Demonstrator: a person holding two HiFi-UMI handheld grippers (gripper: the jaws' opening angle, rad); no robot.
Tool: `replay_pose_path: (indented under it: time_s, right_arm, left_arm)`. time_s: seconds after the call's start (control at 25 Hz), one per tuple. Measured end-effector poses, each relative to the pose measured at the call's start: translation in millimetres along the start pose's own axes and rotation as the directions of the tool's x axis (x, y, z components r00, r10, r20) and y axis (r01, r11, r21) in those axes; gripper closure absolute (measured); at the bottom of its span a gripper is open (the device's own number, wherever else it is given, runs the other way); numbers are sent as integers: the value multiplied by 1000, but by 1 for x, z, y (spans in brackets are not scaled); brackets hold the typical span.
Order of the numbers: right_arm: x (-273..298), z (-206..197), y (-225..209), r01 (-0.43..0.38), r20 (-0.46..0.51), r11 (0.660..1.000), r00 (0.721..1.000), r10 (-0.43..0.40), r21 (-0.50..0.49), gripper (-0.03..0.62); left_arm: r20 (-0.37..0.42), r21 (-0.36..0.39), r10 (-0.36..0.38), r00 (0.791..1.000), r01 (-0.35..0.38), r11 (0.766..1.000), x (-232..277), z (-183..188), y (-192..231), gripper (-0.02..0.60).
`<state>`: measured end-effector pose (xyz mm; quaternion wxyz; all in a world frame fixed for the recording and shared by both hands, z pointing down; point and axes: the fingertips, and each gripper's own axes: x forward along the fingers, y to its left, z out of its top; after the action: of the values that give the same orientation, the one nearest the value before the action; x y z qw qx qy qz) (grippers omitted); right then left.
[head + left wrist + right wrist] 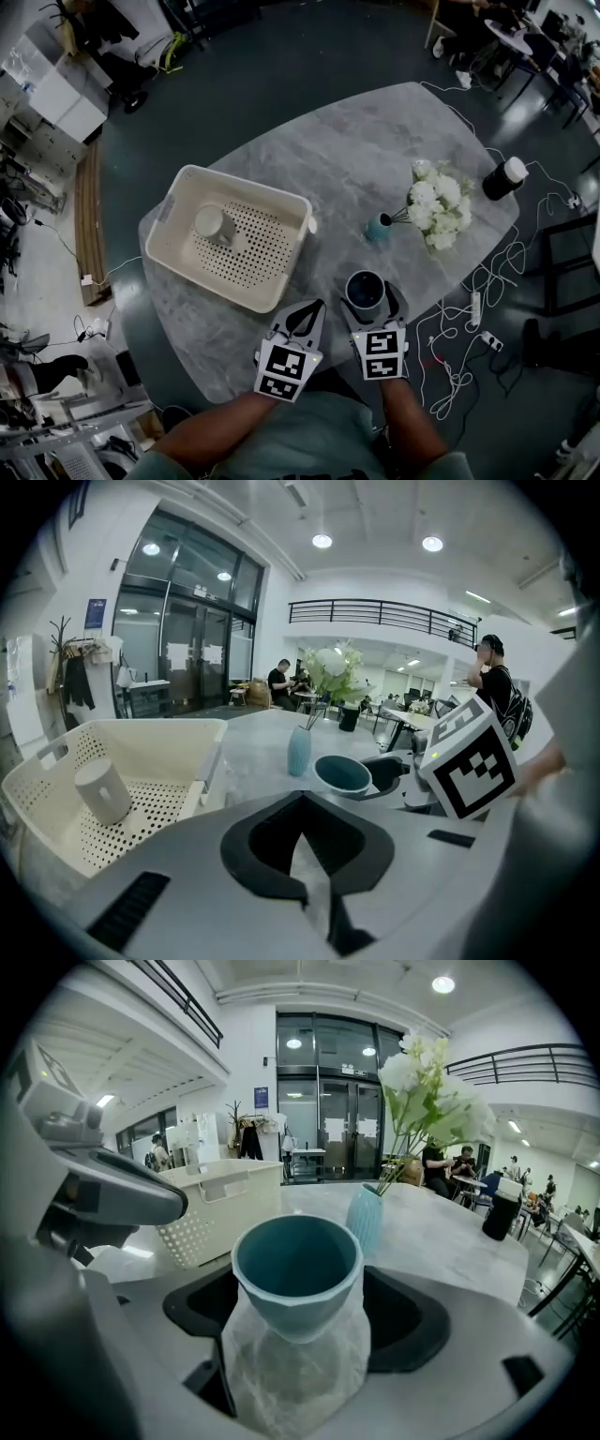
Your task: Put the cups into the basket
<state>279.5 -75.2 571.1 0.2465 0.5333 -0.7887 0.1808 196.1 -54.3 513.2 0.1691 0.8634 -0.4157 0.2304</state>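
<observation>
In the right gripper view the left gripper (159, 1204) covers the left end of the basket (230, 1199). In the left gripper view that gripper's own body hides the basket's near wall. Well right of the basket in the head view, a dark cylinder (504, 178) is too small to identify.

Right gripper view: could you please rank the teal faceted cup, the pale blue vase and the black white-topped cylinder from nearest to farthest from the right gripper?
1. the teal faceted cup, centre, between the jaws of the right gripper
2. the pale blue vase, just behind it, slightly right
3. the black white-topped cylinder, far back at the right
</observation>
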Motion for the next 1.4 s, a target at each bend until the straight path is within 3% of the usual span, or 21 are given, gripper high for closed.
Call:
replay_pose_path:
  time_s: [0.48, 0.84, 1.16, 1.4]
  right_arm:
    - [35, -8, -1, 11, -9, 999, 1000, -11, -34, 200]
    - [29, 2, -5, 38, 29, 997, 999, -36, -61, 203]
    - [-6, 46, -4, 48, 112, 998, 993, -44, -33, 203]
    - [-29, 95, 28, 8, 180, 999, 984, -1, -37, 203]
  left_arm:
    - [-66, 19, 0, 998, 1, 1000, 24, -18, 12, 575]
    - [-48, 10, -12, 999, 12, 1000, 23, -16, 6, 574]
    - [23, -13, -10, 1000, 11, 1000, 5, 10, 0, 575]
    - [83, -37, 27, 996, -24, 999, -28, 36, 15, 574]
